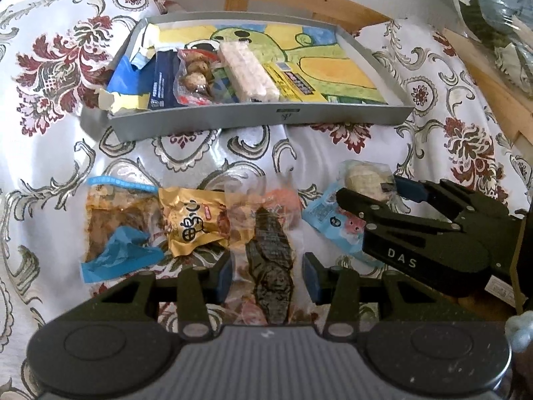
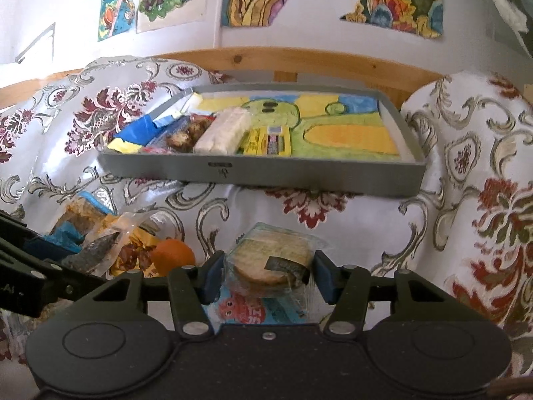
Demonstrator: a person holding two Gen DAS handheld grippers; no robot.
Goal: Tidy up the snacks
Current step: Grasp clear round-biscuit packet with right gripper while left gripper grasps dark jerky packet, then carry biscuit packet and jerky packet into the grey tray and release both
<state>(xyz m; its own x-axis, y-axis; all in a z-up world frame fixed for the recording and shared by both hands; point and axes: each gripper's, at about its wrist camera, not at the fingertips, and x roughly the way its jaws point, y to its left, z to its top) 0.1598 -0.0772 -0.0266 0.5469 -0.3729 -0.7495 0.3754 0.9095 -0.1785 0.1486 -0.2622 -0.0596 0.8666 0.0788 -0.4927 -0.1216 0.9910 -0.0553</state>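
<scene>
In the left wrist view, the left gripper (image 1: pixel 266 275) is held with jaws apart astride a dark seaweed pack (image 1: pixel 271 256) lying on the cloth (image 1: pixel 50 153); nothing is clamped yet. The grey tray (image 1: pixel 260 120), already part filled, is seen well beyond. In the right wrist view, the right gripper (image 2: pixel 266 278) is set with its pads either side of a round cake pack (image 2: pixel 271 263), seemingly touching but not clearly squeezing. The jaws should be closed squarely across the middle of each pack, so the slippery film is not pinched alone, before anything is lifted toward the tray (image 2: pixel 266 173).
</scene>
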